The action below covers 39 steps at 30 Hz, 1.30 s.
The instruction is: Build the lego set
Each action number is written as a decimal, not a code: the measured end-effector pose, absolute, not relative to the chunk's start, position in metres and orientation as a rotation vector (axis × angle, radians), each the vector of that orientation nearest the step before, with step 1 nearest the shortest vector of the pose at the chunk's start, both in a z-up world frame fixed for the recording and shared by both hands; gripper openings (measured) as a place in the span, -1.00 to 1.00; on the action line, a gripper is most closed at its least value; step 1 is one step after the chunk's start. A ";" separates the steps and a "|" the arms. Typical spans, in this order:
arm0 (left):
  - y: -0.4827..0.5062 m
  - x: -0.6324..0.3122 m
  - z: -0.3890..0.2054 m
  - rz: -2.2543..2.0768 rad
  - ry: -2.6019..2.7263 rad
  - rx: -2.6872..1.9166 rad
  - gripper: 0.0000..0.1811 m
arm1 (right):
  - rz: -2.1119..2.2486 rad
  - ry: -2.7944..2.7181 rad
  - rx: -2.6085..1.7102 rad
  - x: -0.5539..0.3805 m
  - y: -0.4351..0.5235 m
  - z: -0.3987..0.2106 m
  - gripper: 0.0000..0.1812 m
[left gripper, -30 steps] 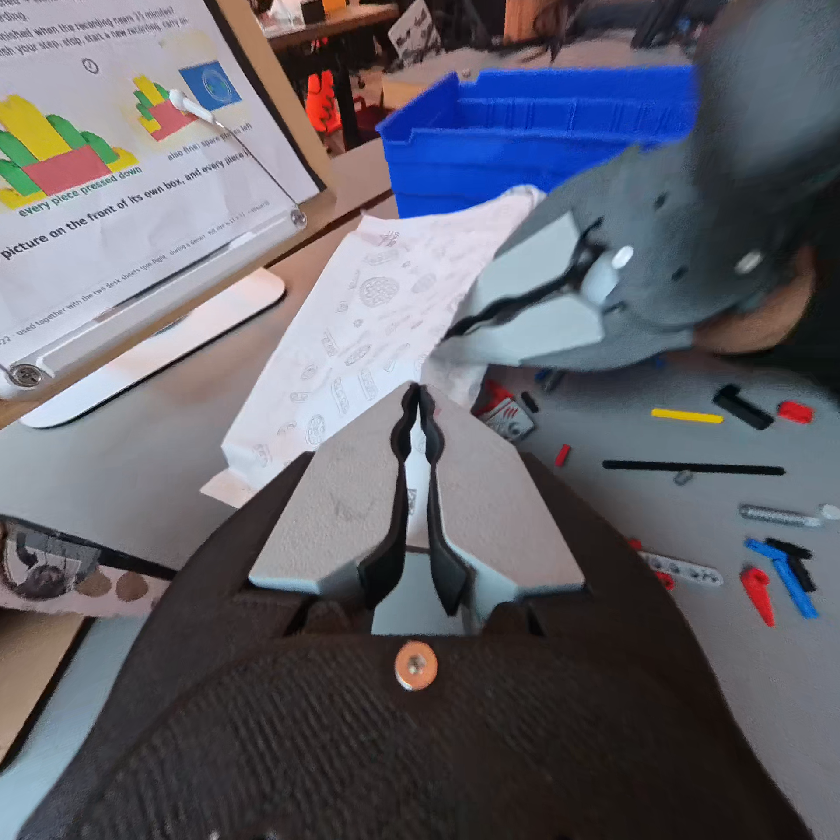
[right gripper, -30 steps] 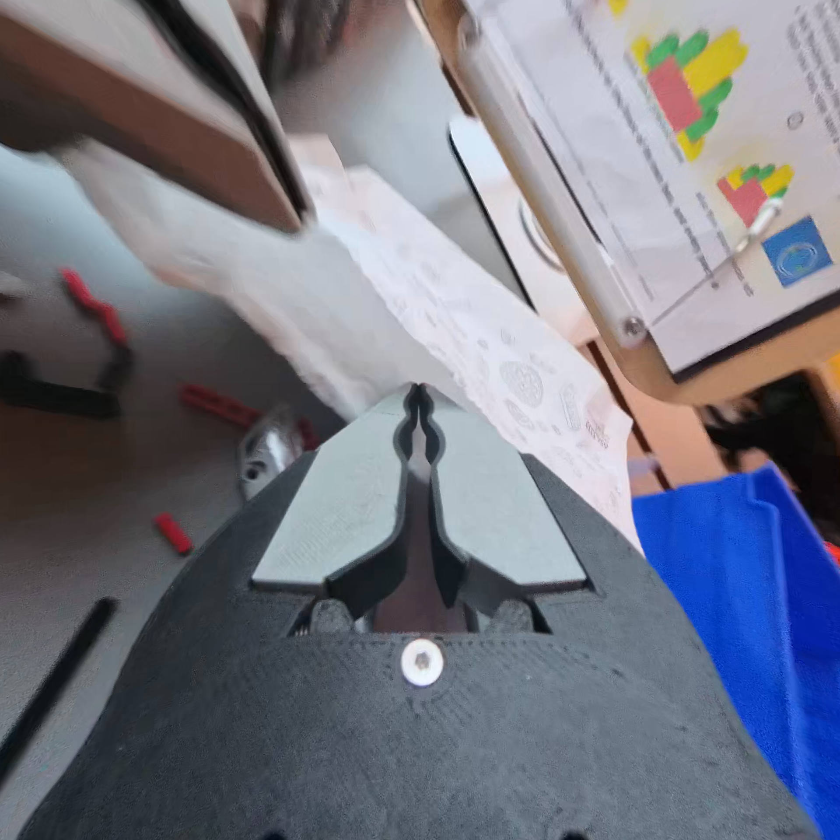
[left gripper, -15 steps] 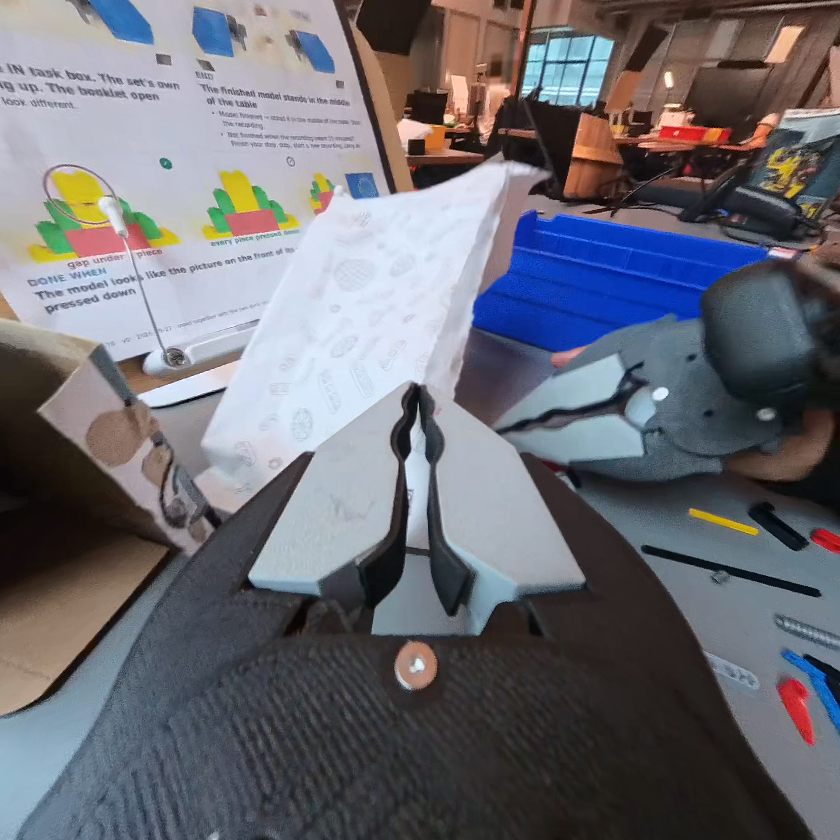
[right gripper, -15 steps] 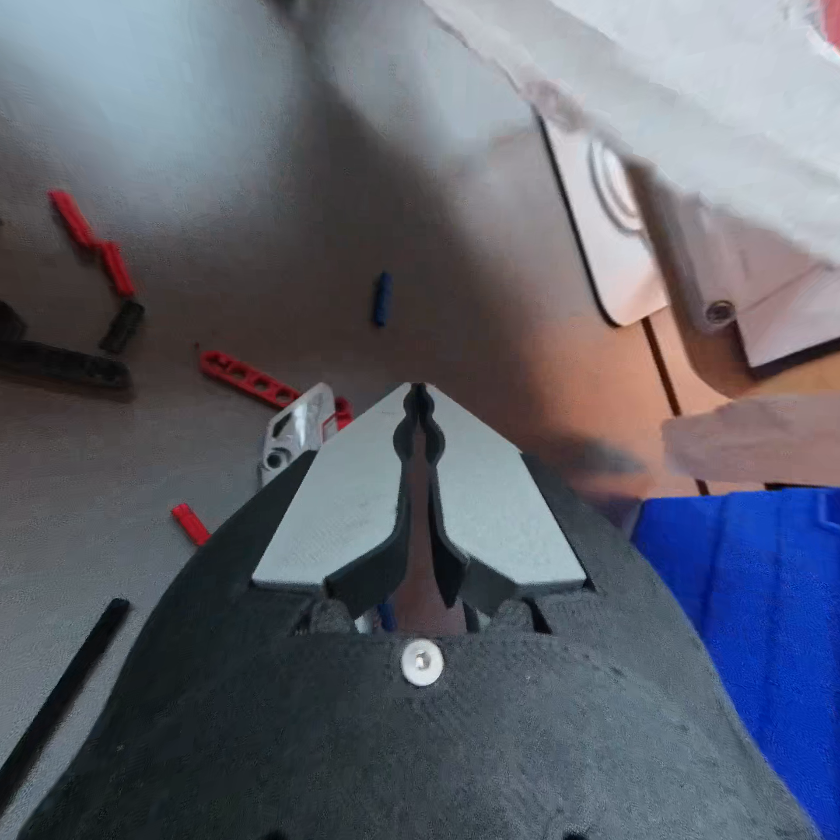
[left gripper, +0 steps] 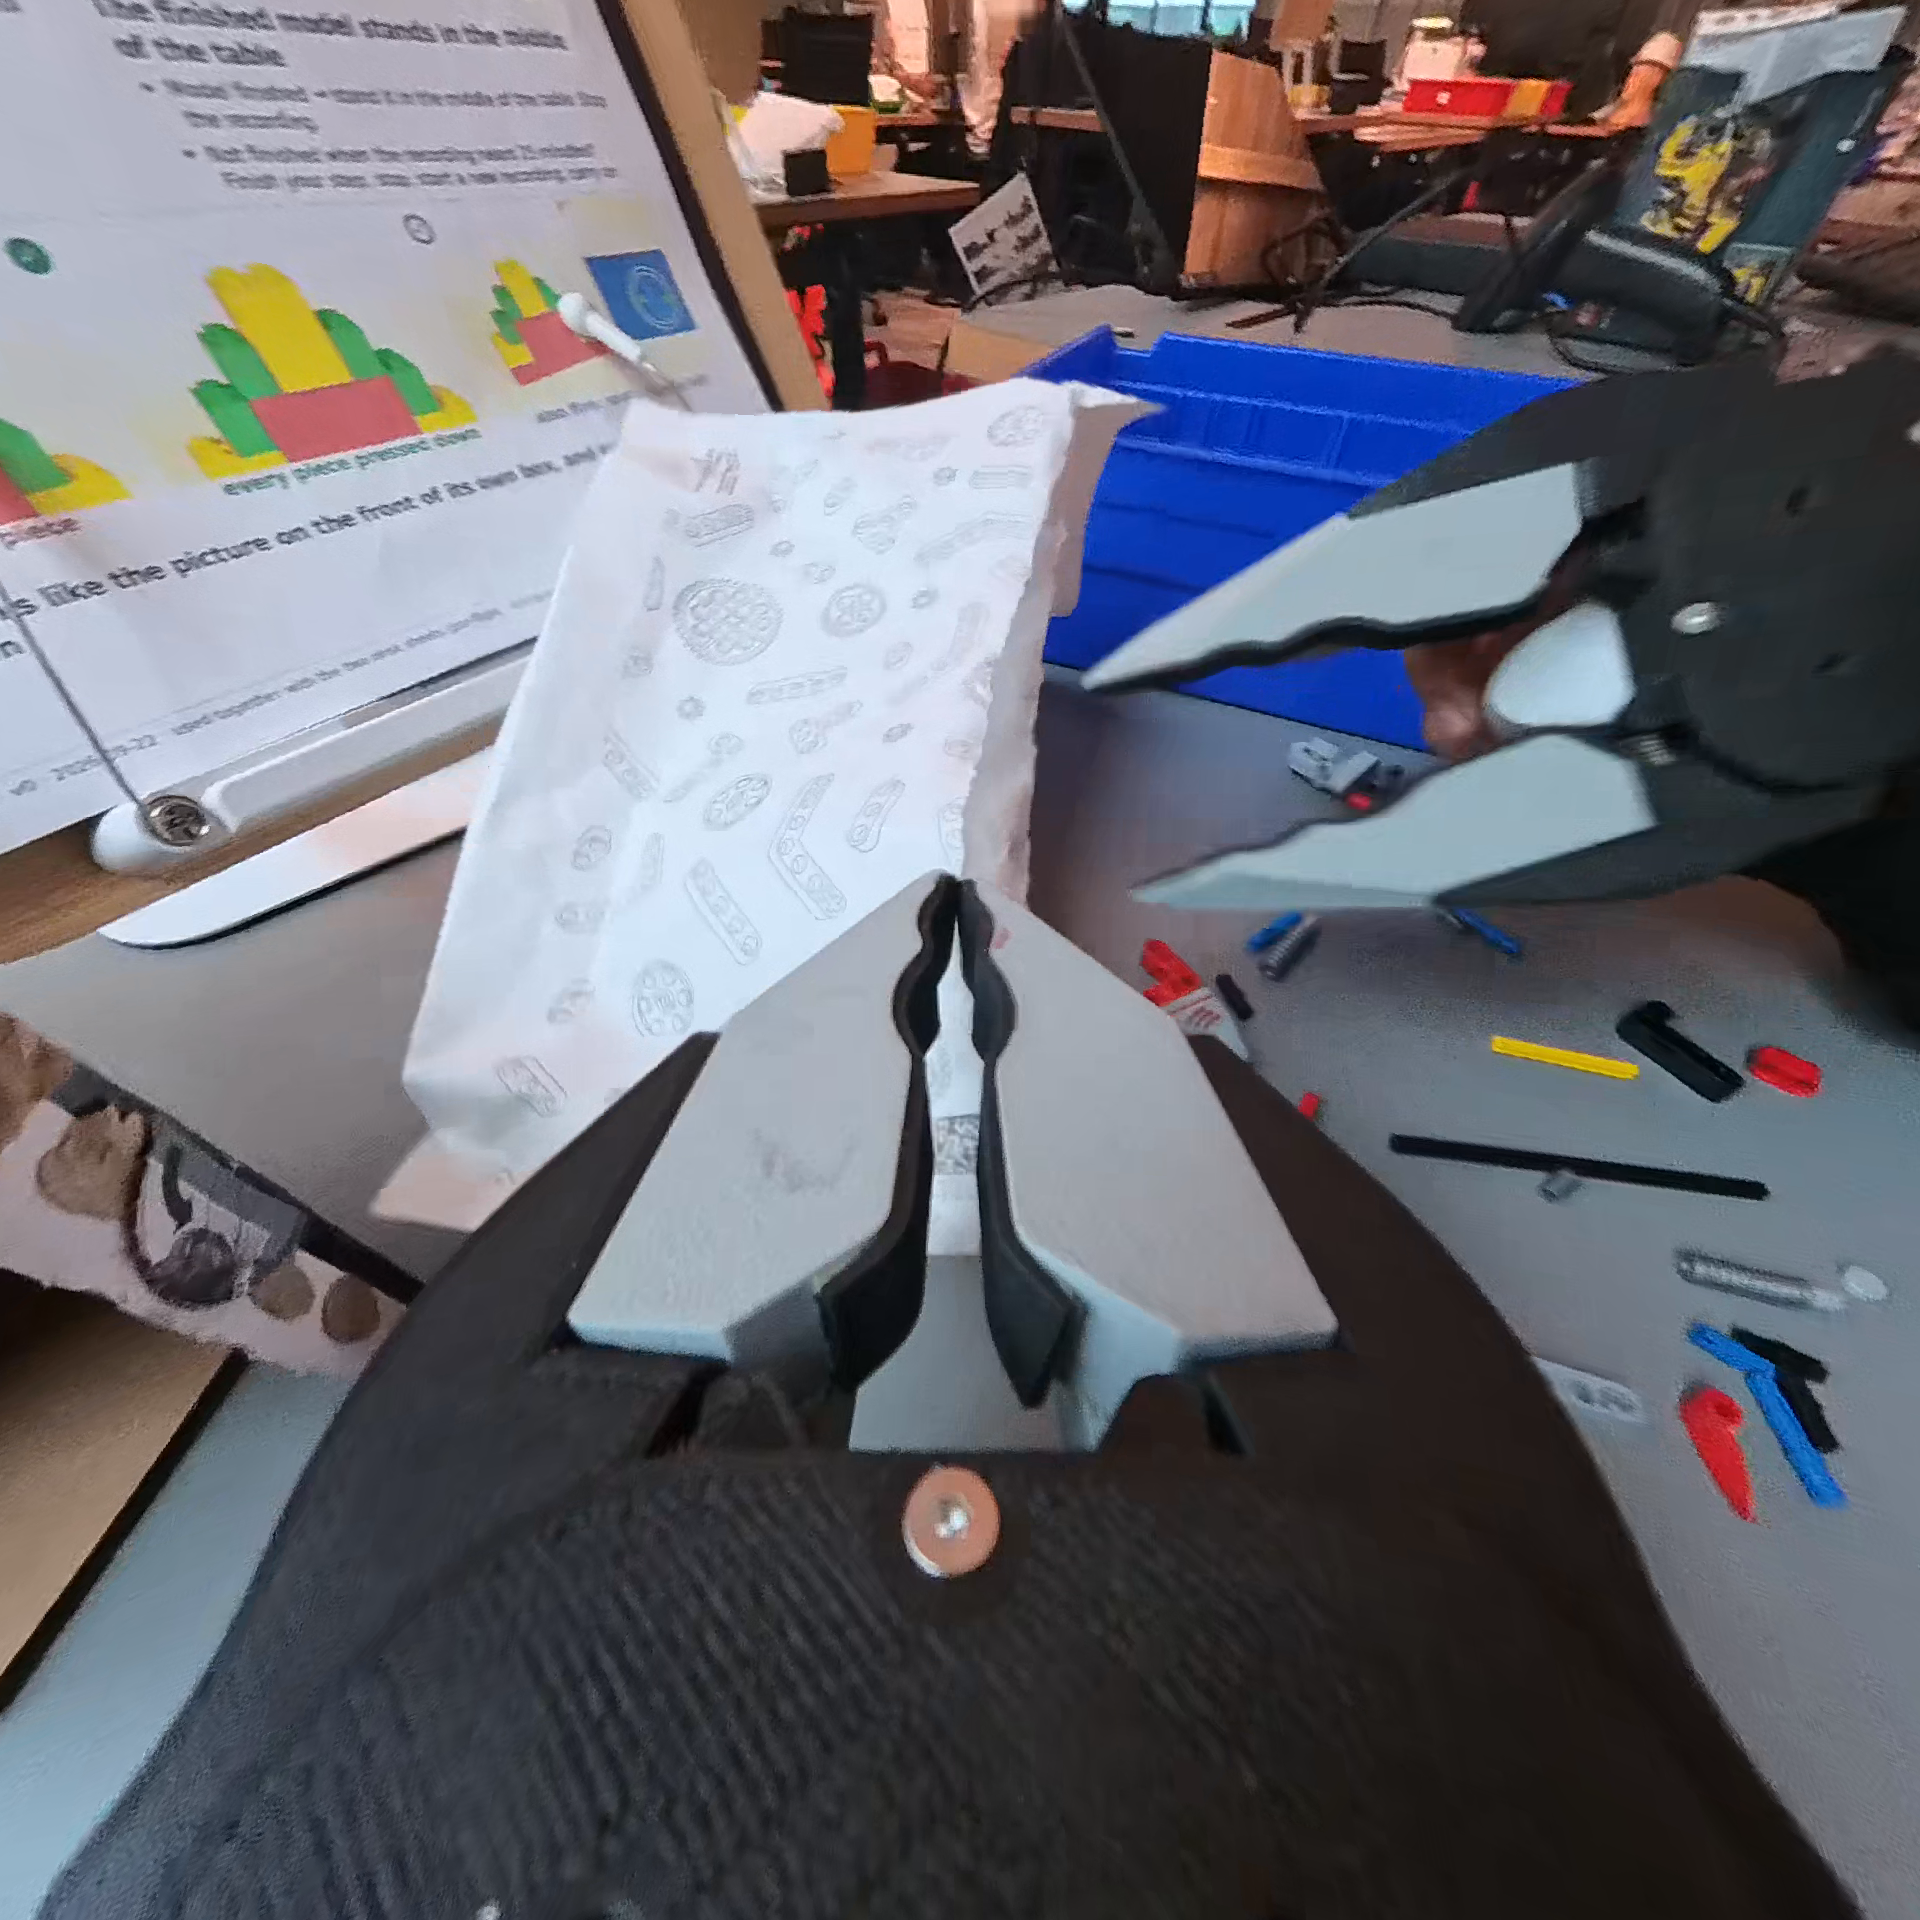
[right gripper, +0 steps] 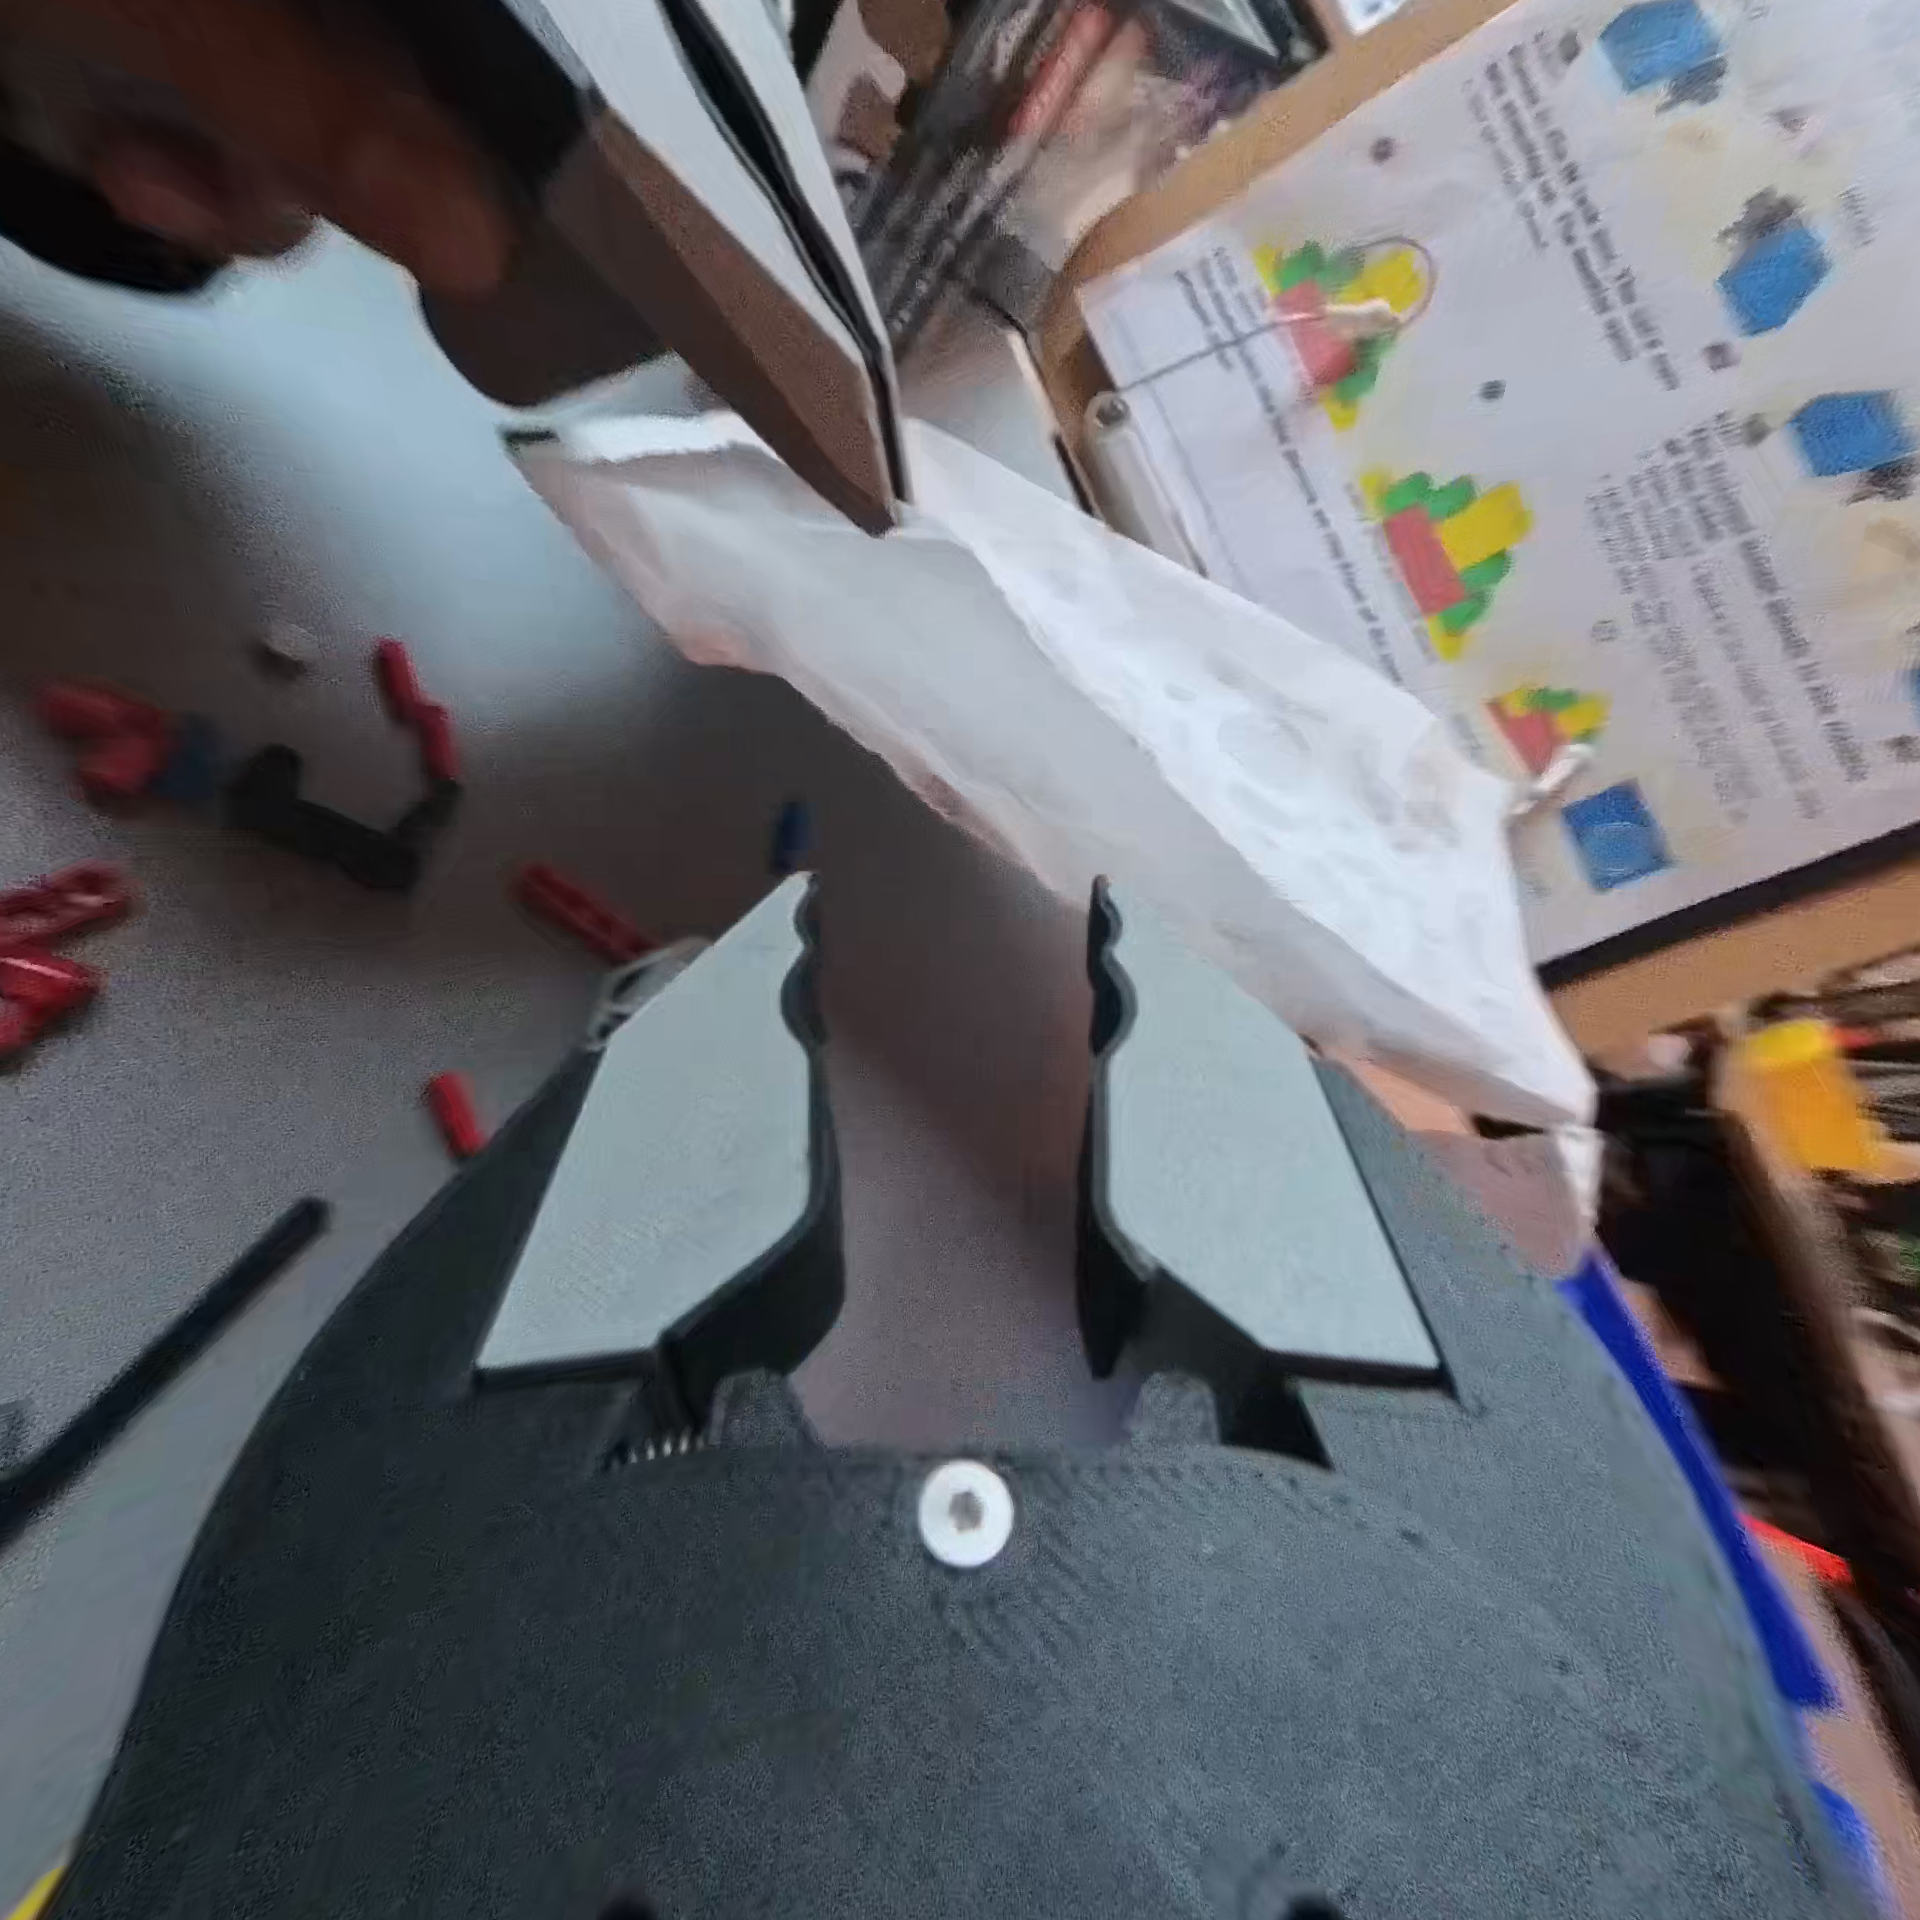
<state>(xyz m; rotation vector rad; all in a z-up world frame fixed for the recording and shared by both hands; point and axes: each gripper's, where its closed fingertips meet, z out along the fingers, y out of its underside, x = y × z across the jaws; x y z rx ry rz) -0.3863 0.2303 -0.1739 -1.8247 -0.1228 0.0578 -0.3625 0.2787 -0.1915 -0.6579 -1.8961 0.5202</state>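
Right gripper fingers now spread wide, empty, beside paper parts bag; left gripper still pinches bag. Regrasp likely.

Left gripper: jaws closed, black pads pinched together at tips on lower edge of white paper bag, bag lifted upright off table. Grey finger plates meet in narrow V.

Right gripper: jaws spread wide, nothing between fingertips, tilted, right fingertip just under bag's edge. In left wrist view it shows at right, pointing left toward bag, clear of it, upper finger above lower. Part of holding hand visible between its fingers, blurred.
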 end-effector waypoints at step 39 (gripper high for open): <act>0.254 -0.348 -0.175 -0.019 0.053 -2.204 -0.51 | -0.428 -1.882 0.139 -0.345 0.267 -0.199 -1.00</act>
